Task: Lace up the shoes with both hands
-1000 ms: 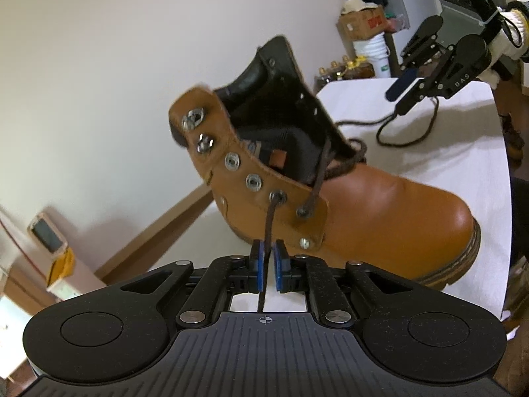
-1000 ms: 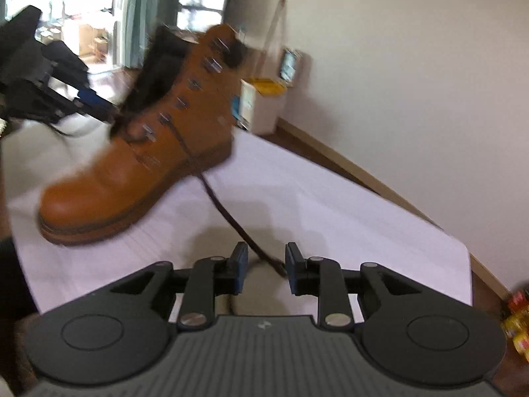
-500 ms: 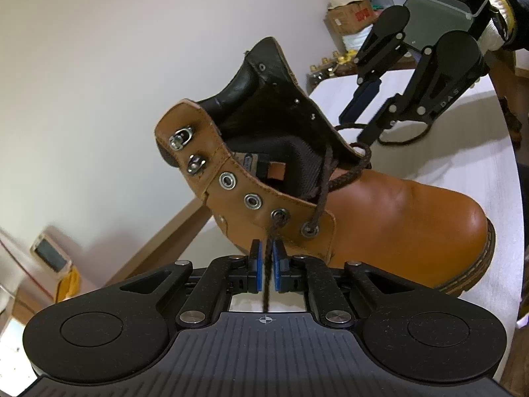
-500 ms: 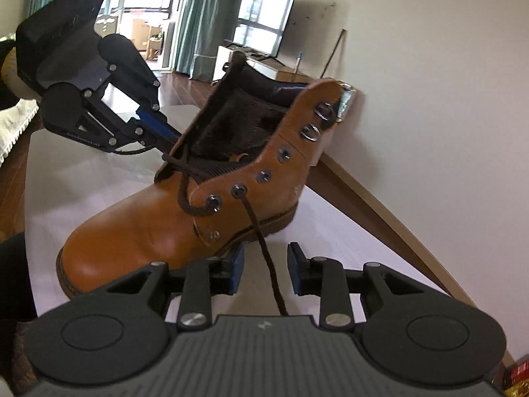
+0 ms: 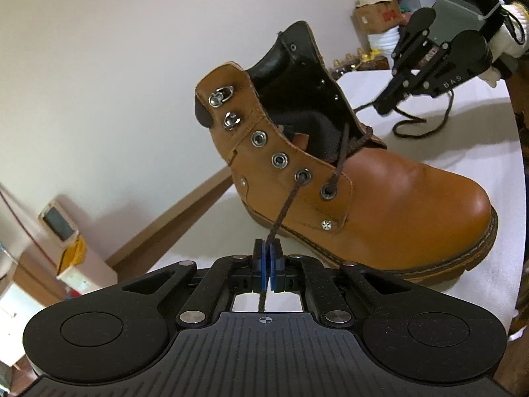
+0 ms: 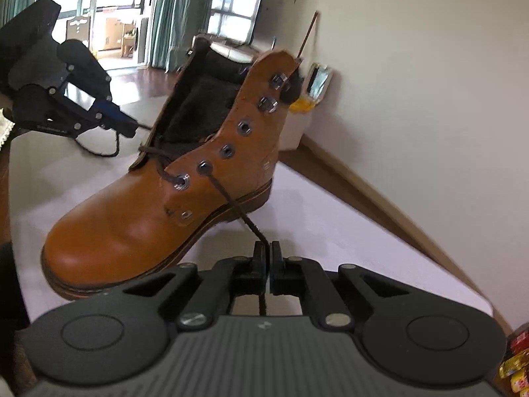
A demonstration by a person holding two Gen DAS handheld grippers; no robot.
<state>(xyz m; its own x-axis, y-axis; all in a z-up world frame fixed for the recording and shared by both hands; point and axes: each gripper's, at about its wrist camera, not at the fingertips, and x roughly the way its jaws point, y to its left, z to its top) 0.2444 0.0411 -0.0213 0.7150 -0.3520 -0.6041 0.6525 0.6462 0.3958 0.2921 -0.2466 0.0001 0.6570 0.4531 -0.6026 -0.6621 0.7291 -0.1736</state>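
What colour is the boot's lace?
Dark brown lace, clearest in the left wrist view against the tan boot.

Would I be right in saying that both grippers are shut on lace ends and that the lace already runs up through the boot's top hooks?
Not quite. The left gripper and right gripper are each shut on a lace end, but the lace stops at the second eyelet; the upper eyelets and top hooks are empty, as the left wrist view shows.
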